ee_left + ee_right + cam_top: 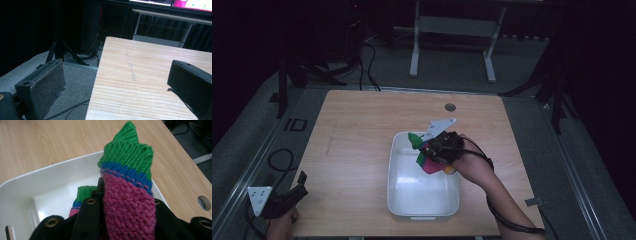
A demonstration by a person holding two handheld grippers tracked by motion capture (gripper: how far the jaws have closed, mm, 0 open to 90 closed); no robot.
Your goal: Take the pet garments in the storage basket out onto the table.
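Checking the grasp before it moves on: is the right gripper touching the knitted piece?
Touching. The right gripper view shows the right gripper with its jaws pressed against the knitted piece.

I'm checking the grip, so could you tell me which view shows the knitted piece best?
The right gripper view: the knitted piece sits close up between the jaws, with its green, blue and pink bands clear. The high view shows it small over the white tub.

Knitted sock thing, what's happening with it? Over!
Right tool shut on green, blue and pink knitted sock, over white plastic tub. Left tool open, idle at table edge. Nothing blocking.
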